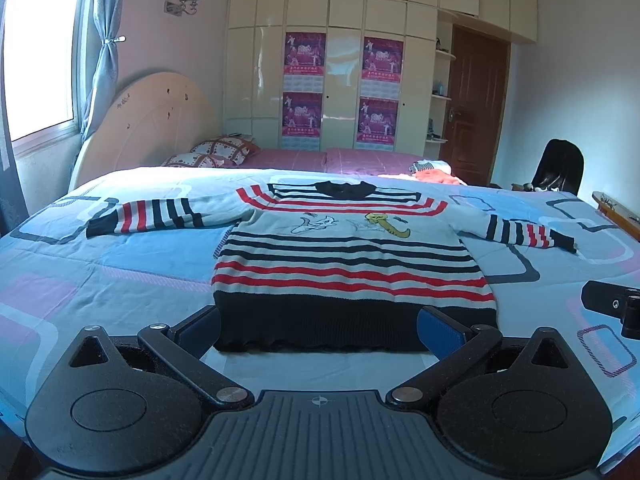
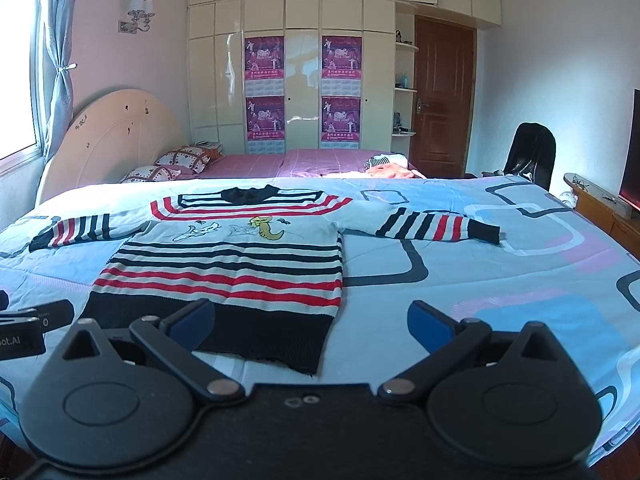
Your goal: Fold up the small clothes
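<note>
Sweater (image 1: 340, 264), striped red, black and white, lies flat and face up on a blue patterned bed (image 1: 120, 272), both sleeves spread wide. In the left wrist view, the left gripper (image 1: 320, 326) hovers low at the black hem with its fingers spread wide, holding nothing. The hem sits between the two blue pads (image 1: 440, 326). Part of the other gripper shows at the right edge.

In the right wrist view, the right gripper (image 2: 312, 322) is also wide open and empty. Its left pad (image 2: 192, 316) overlaps the hem's right corner; the right pad hangs over bare bedding.

Likely risks: the loose knit could stretch or bunch if only one layer is pinched, and a low grab might catch the bedding as well. Uneven lifts by the two grippers would skew the fold.
</note>
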Demonstrator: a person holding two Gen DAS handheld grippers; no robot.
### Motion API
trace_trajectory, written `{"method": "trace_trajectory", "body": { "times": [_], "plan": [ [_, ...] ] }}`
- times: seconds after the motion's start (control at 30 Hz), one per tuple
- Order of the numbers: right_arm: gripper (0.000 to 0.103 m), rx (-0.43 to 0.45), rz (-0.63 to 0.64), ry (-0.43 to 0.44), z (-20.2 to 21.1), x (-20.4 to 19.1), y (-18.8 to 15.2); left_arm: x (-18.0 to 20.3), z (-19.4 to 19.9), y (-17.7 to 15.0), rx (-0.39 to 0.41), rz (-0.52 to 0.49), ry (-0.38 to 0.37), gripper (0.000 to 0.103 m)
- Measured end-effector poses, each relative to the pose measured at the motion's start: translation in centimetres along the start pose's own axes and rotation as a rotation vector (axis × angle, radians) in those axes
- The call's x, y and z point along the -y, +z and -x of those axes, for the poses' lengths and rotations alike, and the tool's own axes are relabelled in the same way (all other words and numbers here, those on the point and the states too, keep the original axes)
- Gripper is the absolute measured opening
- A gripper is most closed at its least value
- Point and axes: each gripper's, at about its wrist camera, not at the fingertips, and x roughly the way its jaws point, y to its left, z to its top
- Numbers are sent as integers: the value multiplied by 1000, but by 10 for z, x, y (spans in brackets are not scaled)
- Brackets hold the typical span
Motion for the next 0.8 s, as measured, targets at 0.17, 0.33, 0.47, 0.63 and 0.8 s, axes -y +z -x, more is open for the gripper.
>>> {"method": "trace_trajectory", "body": {
  "times": [0.17,0.33,0.47,0.63,0.8],
  "plan": [
    [103,1,10,0,0,-3,0,-3,1,0,2,5,-2,103],
    [103,2,17,2,1,-8,-1,-4,1,0,3,5,-4,103],
    [103,1,19,2,3,-10,-1,-3,1,0,3,4,-3,103],
    [103,-1,17,-1,3,-11,-1,-3,1,-1,2,4,-8,103],
    [103,-3,16,-2,4,-10,-1,-3,2,-1,4,2,-9,103]
  ]
}}
